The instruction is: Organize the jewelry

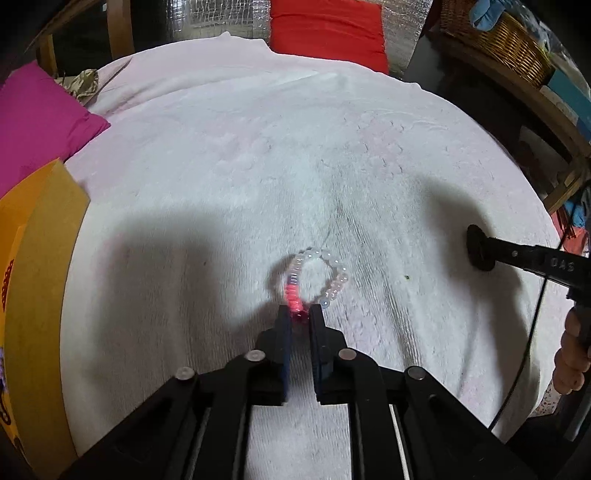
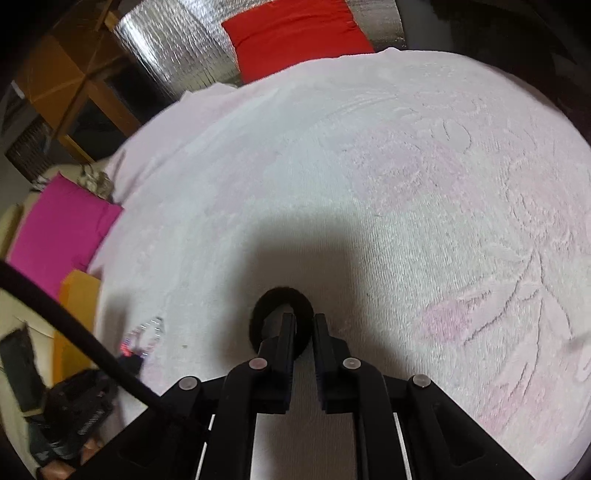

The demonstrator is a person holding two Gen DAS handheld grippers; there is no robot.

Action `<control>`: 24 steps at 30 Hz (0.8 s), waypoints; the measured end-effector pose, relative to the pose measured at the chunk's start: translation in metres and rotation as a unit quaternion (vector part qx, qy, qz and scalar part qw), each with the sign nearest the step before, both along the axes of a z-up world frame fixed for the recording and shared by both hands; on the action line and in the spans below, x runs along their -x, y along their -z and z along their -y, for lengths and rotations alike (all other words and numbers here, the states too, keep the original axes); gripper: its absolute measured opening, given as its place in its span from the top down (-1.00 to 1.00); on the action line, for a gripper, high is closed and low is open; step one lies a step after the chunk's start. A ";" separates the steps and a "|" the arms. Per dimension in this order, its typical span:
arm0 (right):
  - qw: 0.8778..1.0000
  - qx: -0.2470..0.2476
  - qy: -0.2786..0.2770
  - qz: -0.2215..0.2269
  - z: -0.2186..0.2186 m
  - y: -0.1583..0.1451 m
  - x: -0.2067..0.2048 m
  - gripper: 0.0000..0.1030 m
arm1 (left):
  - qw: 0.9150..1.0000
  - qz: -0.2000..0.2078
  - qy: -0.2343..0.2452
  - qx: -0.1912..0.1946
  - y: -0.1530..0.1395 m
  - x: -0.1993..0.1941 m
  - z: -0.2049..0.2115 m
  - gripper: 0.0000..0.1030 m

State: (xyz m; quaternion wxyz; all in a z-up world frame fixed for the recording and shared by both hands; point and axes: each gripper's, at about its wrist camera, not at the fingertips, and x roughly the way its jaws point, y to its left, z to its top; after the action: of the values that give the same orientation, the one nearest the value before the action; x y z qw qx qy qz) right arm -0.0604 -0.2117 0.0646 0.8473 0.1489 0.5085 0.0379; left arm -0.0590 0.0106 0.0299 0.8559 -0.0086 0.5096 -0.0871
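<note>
A beaded bracelet (image 1: 320,275) with clear, white and red beads is held up over the white towel (image 1: 258,166). My left gripper (image 1: 300,314) is shut on its red beads. In the right wrist view the bracelet (image 2: 142,341) shows blurred at lower left. My right gripper (image 2: 304,321) is shut on a black hair tie (image 2: 282,299), which loops around the left finger. In the left wrist view the hair tie (image 1: 478,251) shows edge-on at the tip of the right gripper, above the towel at the right.
An orange box (image 1: 40,277) with beaded pieces inside stands at the left edge. A magenta cushion (image 1: 37,122) lies behind it. A red cushion (image 1: 328,29) is at the back. A wicker basket (image 1: 513,44) sits on a shelf at the right.
</note>
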 end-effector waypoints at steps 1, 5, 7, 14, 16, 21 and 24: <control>1.000 0.007 -0.001 -0.004 -0.005 0.002 -0.004 0.77 | 1.000 0.000 0.001 -0.005 0.001 -0.003 0.000 0.51; 0.998 0.062 -0.020 0.000 -0.025 0.004 -0.013 0.76 | 0.999 0.005 0.013 -0.029 0.003 -0.007 0.008 0.40; 0.997 0.076 -0.024 0.001 -0.030 0.004 -0.015 0.76 | 0.999 0.008 0.018 -0.041 0.003 -0.008 0.012 0.38; 0.997 0.074 -0.026 -0.004 -0.028 0.003 -0.020 0.73 | 0.998 0.015 0.024 -0.059 0.004 -0.010 0.016 0.35; 0.997 0.076 -0.030 -0.003 -0.025 0.001 -0.018 0.73 | 0.997 0.018 0.026 -0.067 0.004 -0.009 0.017 0.28; 0.997 0.073 -0.030 0.002 -0.024 0.003 -0.020 0.73 | 0.996 0.024 0.023 -0.077 0.005 -0.009 0.017 0.14; 0.997 0.073 -0.027 0.007 -0.024 0.004 -0.018 0.72 | 0.996 0.028 0.020 -0.086 0.006 -0.009 0.017 0.00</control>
State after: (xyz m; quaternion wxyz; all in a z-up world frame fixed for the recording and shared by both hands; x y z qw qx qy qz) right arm -0.0426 -0.1875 0.0603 0.8582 0.0727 0.5075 0.0242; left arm -0.0500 -0.0063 0.0242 0.8656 0.0778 0.4911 -0.0601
